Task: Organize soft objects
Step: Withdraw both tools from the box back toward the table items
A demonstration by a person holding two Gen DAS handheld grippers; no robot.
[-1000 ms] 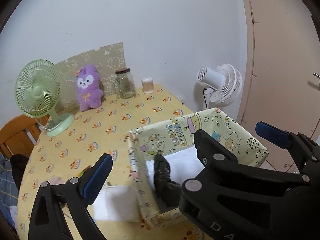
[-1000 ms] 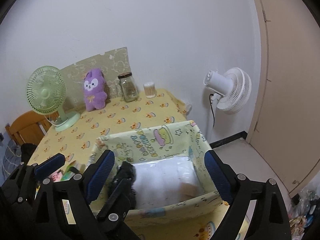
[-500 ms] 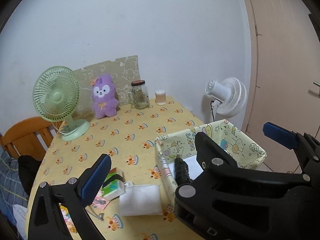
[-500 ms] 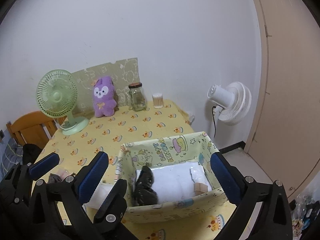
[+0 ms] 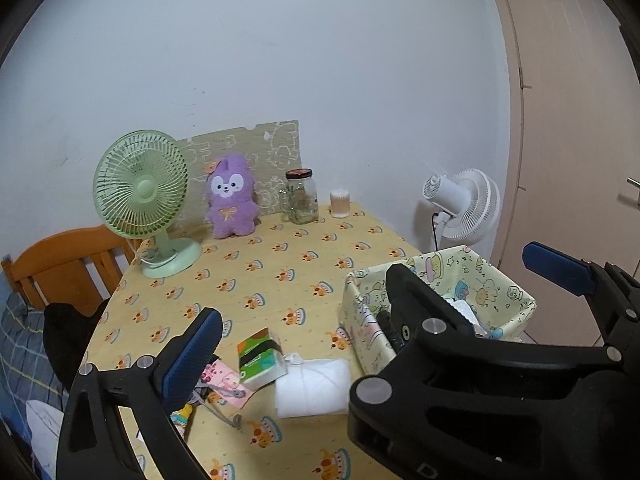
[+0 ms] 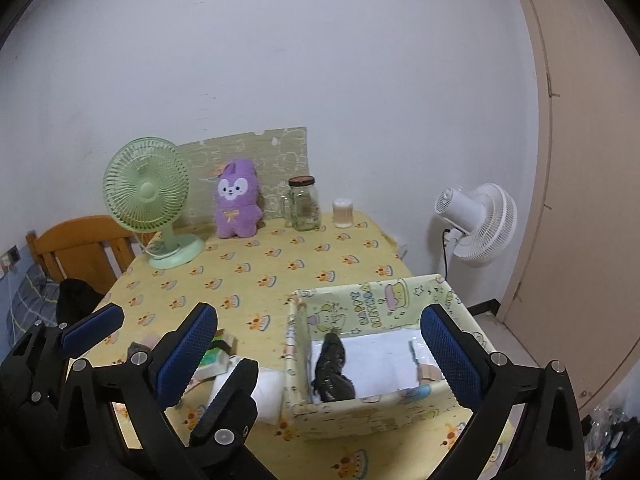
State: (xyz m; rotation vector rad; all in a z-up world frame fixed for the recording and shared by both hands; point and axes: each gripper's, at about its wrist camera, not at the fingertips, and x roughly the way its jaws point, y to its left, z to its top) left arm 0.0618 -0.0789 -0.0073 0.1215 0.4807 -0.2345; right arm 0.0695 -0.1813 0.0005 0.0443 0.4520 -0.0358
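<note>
- soft things sit in and beside the patterned fabric bin (image 6: 372,404) at the near right corner of the table (image 6: 280,264); inside, a black crumpled cloth (image 6: 332,368) lies against the left wall on top of a white folded cloth (image 6: 384,364) that covers the bottom.
- a small tan item (image 6: 430,372) rests at the right end of the bin's floor; i can't tell what it is.
- the black cloth is long and narrow, its long axis running from the bin's near wall toward the far wall, thicker at the near end.
- just left of the bin, on the tablecloth, a white folded pad (image 5: 312,386) lies flat, touching a green and white tissue pack (image 5: 262,356) that is tilted with one end up.
- a pink printed item (image 5: 224,380) and some small clutter lie at the near left edge, partly hidden by a finger.
- the left gripper (image 5: 368,300) hangs above the table with its blue pads spread wide, nothing between them.
- the right gripper (image 6: 316,356) hovers over the bin, its fingers wide apart and holding nothing.
- at the far end stand a purple plush (image 6: 236,200), a glass jar (image 6: 304,204), a small cup (image 6: 343,213) and a green fan (image 6: 148,200).
</note>
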